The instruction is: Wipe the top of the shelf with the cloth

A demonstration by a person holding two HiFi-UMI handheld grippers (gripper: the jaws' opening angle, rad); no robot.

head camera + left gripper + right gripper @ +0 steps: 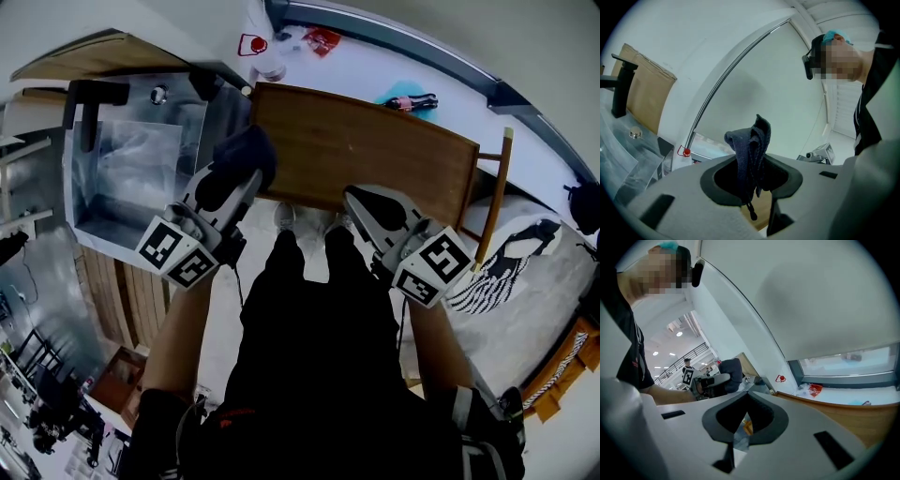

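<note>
Your left gripper (247, 180) is clamped on the dark blue cloth (246, 150) at the left end of the wooden shelf top (375, 150), which extends rightward from it; your right gripper (356, 201) is closed and empty.

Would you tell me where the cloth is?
Head view, left side: the cloth is clamped in the left claw, between the shelf and the sink.
</note>
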